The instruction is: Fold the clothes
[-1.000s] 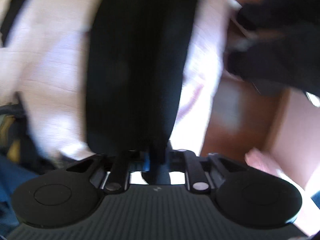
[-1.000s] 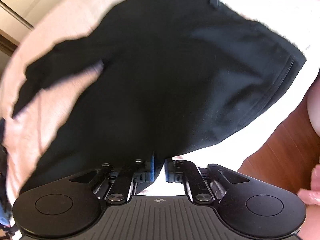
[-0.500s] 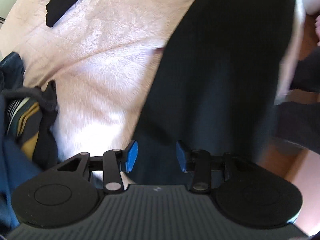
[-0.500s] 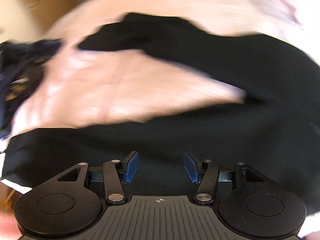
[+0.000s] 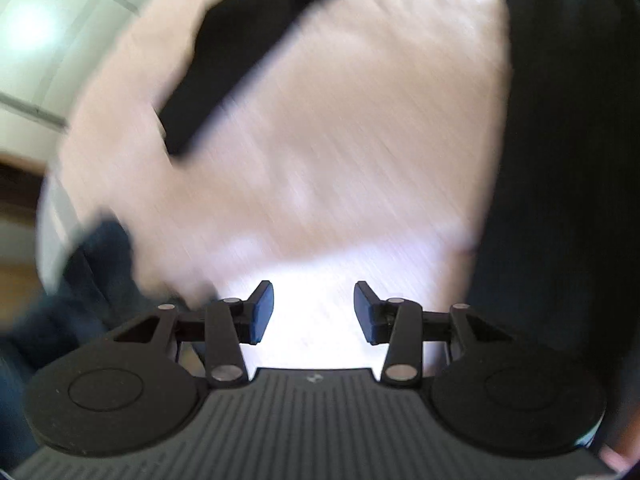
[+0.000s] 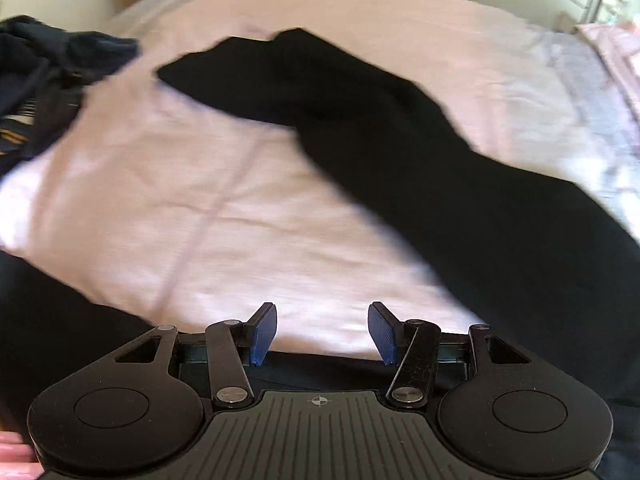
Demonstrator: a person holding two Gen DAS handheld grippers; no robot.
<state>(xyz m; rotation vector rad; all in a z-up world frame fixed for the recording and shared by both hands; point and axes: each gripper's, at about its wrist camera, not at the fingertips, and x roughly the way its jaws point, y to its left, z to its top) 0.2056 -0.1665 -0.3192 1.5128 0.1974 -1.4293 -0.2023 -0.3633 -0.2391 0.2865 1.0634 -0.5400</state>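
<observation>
Both tools stand with pads apart and nothing between them; each has just been opening. Left tool [image 5: 314, 312] hangs over the pale bed cover [image 5: 340, 160]: dark blue clothes [image 5: 92, 280] lie to its left, a black sleeve [image 5: 240, 52] ahead, the black garment's body at its right. Right tool [image 6: 322, 334] has the blue pile [image 6: 48, 72] far left and the black garment [image 6: 400, 120] spread ahead, running right and under its base.
</observation>
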